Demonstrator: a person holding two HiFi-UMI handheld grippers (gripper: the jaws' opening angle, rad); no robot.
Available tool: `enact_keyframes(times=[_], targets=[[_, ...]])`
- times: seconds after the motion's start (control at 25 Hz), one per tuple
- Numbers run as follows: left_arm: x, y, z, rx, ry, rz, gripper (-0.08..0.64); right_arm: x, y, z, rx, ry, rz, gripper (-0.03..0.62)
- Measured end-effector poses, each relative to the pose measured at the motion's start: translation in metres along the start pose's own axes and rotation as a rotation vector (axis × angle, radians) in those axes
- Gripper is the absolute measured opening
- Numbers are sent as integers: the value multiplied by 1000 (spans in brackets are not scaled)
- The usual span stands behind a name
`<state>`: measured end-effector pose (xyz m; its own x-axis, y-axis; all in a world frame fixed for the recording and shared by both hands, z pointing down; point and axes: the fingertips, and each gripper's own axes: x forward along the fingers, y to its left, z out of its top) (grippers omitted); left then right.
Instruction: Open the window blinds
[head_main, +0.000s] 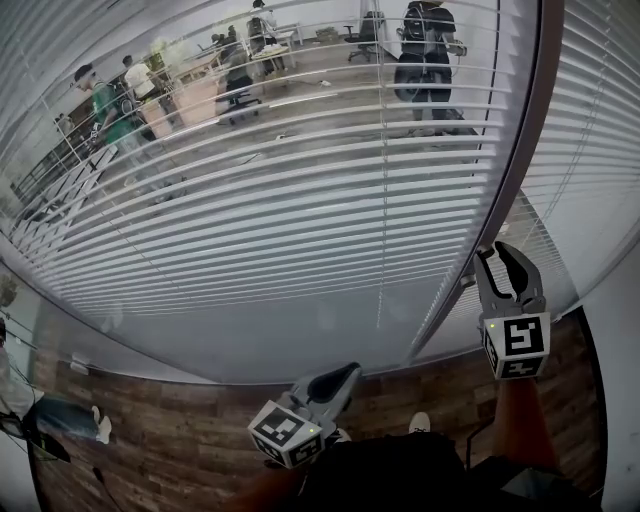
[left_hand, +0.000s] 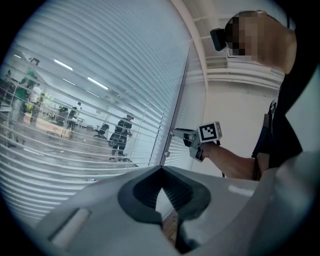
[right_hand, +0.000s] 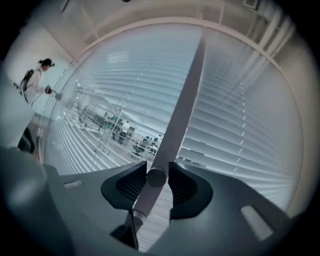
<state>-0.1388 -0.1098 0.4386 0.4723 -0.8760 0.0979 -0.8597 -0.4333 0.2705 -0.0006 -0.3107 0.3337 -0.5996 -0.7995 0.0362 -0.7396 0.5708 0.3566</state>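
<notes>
head view: blinds (head_main: 300, 230) down over the glass, slats near flat, office seen thru; r. gripper (head_main: 505, 262) up by the frame post (head_main: 500, 220), l. gripper (head_main: 345, 375) low, apart from blinds; l. gripper view: jaws together, nothing btwn; r. gripper view: jaws apart, round knob (right_hand: 156, 177) btwn them, thin gap at one side

Dark wood-plank floor (head_main: 170, 420). White wall (left_hand: 235, 115). Beyond the glass, an office with chairs (head_main: 368, 40) and lit ceiling strip lights (left_hand: 97, 83).
</notes>
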Motion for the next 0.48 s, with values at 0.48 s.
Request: enact_keyframes(times=[0.48], targets=[[1,-2,2,4,1,-2,0,2,-9,-16,508,14,77,175]])
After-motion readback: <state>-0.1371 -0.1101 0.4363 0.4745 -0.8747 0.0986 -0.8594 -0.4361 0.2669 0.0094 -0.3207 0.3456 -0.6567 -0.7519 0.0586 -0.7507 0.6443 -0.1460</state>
